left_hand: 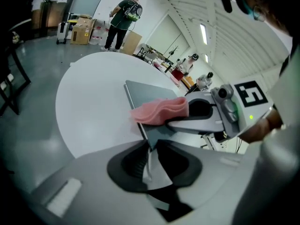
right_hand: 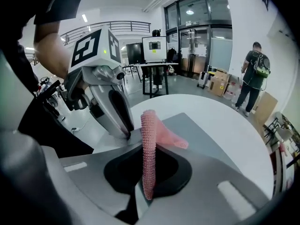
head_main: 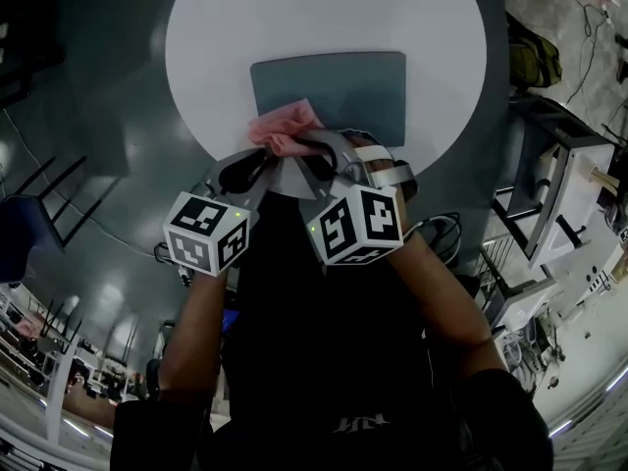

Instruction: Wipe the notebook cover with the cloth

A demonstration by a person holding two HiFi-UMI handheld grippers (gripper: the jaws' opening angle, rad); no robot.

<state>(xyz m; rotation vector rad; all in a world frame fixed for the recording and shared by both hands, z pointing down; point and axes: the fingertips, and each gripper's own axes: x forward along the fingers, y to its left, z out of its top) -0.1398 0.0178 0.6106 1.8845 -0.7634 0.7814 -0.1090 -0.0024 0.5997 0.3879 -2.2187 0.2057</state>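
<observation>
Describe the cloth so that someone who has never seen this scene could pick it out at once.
Find the round white table; on it lies a flat grey-blue rectangular notebook. At the notebook's near left corner is the crumpled pink textured cloth, pinched in the right gripper. It is the only pink, soft thing there.

A round white table [head_main: 216, 57] fills the upper centre of the frame, a grey-blue notebook [head_main: 343, 86] lying flat near its lower edge. A pink cloth [head_main: 285, 129] is bunched over the notebook's lower left corner, where the left gripper [head_main: 263, 162] and right gripper [head_main: 319, 145] meet
</observation>
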